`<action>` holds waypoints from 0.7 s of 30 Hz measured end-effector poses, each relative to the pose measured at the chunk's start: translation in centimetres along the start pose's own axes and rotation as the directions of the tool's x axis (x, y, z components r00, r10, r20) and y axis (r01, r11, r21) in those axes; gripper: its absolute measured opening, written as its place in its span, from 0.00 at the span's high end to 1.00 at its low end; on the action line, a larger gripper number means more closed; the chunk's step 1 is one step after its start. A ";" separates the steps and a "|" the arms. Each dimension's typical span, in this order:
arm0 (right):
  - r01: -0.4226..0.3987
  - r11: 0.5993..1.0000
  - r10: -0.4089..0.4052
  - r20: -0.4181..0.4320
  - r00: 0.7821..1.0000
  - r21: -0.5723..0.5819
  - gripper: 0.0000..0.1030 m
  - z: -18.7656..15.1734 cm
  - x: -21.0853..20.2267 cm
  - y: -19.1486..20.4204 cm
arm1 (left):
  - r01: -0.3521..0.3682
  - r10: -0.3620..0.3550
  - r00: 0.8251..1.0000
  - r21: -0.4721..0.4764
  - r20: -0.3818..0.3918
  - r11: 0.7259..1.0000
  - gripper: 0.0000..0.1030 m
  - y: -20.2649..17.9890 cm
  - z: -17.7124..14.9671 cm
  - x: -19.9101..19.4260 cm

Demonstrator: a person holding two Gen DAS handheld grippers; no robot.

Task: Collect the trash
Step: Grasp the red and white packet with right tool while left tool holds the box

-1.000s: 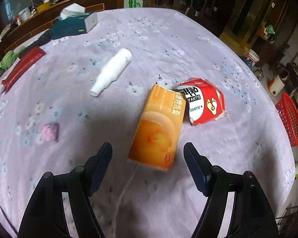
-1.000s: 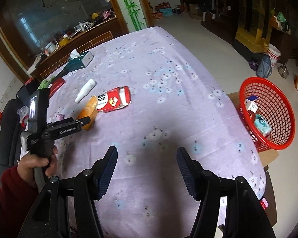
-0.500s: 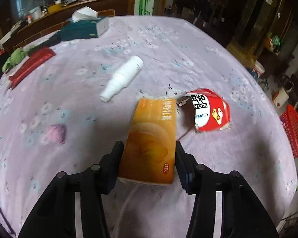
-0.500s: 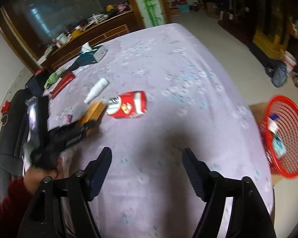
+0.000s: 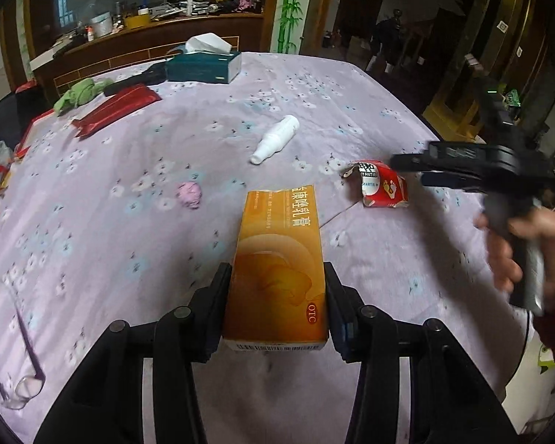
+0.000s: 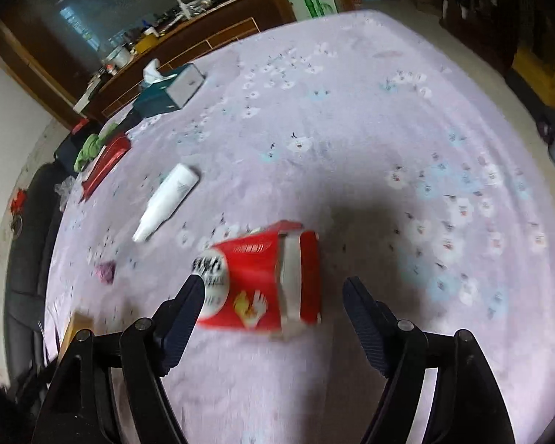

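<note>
A second ago the left gripper (image 5: pixel 276 301) is spread wide with the orange cardboard medicine box (image 5: pixel 280 264) lying loose on the lilac flowered tablecloth (image 5: pixel 92 229) ahead of it; now its fingers press both long sides of the box; the right gripper (image 6: pixel 273 312), earlier over bare cloth far from the trash, now hangs apart around the crumpled red and white packet (image 6: pixel 262 281), the left finger overlapping its edge; contact is unclear in the blur.

**Tally on the purple tablecloth**

One orange carton (image 5: pixel 279 259), one red packet (image 5: pixel 383 189), one white bottle (image 5: pixel 276 139), one pink crumpled wad (image 5: pixel 189 194), one teal tissue box (image 5: pixel 203 67), one green cloth (image 5: pixel 78 93), one flat red pouch (image 5: pixel 116 109).
</note>
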State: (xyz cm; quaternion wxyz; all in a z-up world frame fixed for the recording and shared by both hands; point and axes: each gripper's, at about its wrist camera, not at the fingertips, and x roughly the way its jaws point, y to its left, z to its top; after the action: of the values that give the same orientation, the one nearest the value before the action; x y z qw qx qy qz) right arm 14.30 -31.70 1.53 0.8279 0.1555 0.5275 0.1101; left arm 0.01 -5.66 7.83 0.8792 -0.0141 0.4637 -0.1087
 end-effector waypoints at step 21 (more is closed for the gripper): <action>-0.076 0.941 0.058 -0.063 0.996 -0.330 0.20 -1.4 0.8 8.9 | -0.031 0.031 1.000 -0.066 0.005 0.997 0.56 4.5 -1.2 -1.1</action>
State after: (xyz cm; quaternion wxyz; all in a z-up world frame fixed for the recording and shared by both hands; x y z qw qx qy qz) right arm 13.16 -22.94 3.64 0.8240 0.0287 0.5171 0.2296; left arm -0.75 -0.92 7.53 0.8813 -0.0361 0.4644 -0.0798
